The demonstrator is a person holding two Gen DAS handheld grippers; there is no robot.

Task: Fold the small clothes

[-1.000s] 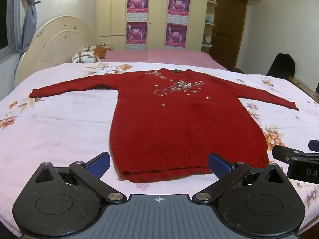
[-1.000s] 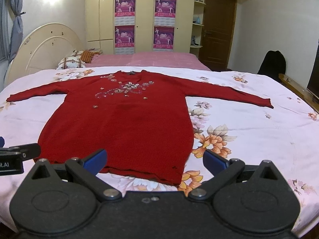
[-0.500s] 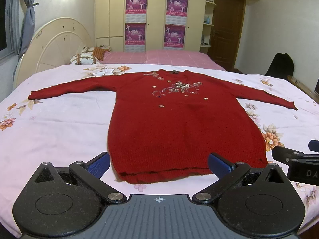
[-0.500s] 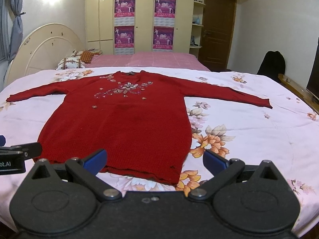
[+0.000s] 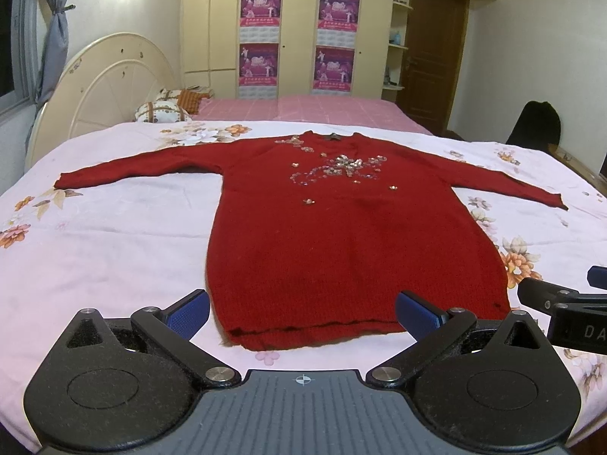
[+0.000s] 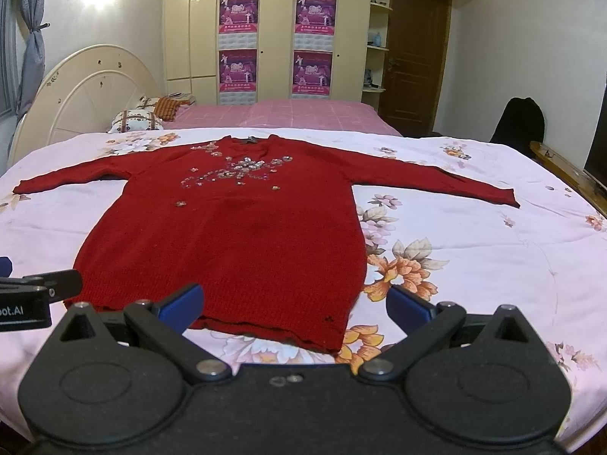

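long-sleeved red knit sweater with sequin flowers point(image 5: 353, 242) spread flat on the floral pink bedsheet point(image 5: 114, 242), long axis running away from both tools, hem nearest. left gripper point(image 5: 303, 309) and right gripper point(image 6: 294, 301), fingers spread wide and empty, hover at the hem's two corners, about equally near.

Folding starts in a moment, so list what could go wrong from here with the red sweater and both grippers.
1. The red knitted sweater carries sequin trim on its chest; a gripper could snag it.
2. The open left gripper and open right gripper hover at the hem; a pinch might also catch the pink floral bedsheet.
3. Both long sleeves lie spread wide and may drag or bunch when lifted.
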